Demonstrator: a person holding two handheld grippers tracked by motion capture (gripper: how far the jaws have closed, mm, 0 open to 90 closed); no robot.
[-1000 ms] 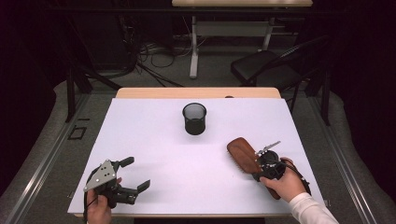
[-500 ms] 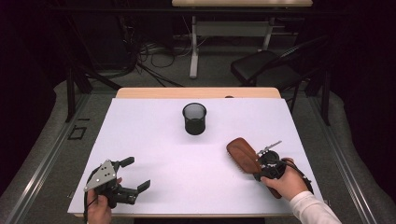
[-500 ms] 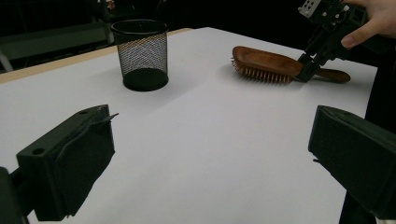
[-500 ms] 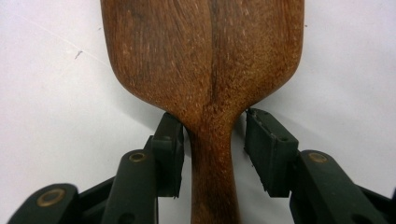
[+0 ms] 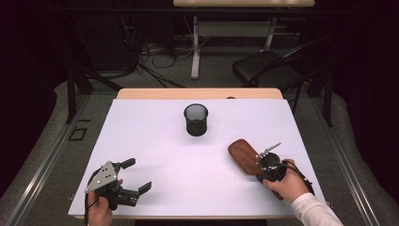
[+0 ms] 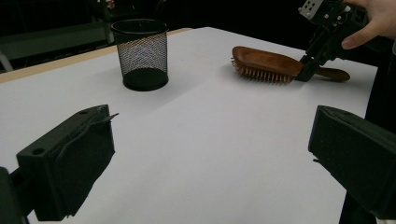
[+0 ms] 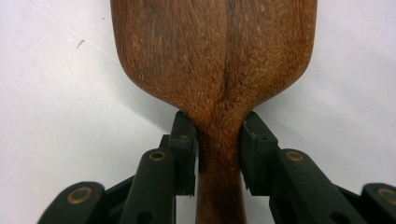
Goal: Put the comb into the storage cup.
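Note:
A brown wooden hairbrush [image 5: 242, 153] lies bristles down on the white table [image 5: 141, 132] at the right. My right gripper [image 5: 260, 165] sits over its handle, and its jaws have just been closing. In the right gripper view, the right gripper [image 7: 219, 140] has both pads against the narrow neck of the hairbrush [image 7: 215, 56]. My left gripper [image 5: 136, 175] rests open at the front left, with nothing between its jaws. In the left gripper view, past the left gripper [image 6: 210, 154], the hairbrush [image 6: 264, 60] lies with the right gripper [image 6: 306, 70] on it.
A black mesh pencil cup [image 5: 195, 120] stands upright at the middle back of the table, also in the left gripper view as the cup [image 6: 141, 53]. A black chair [image 5: 263, 70] and cables lie on the floor beyond the far wooden edge [image 5: 197, 93].
None of the hands or objects has shifted in the high view; the right gripper stays on the brush handle.

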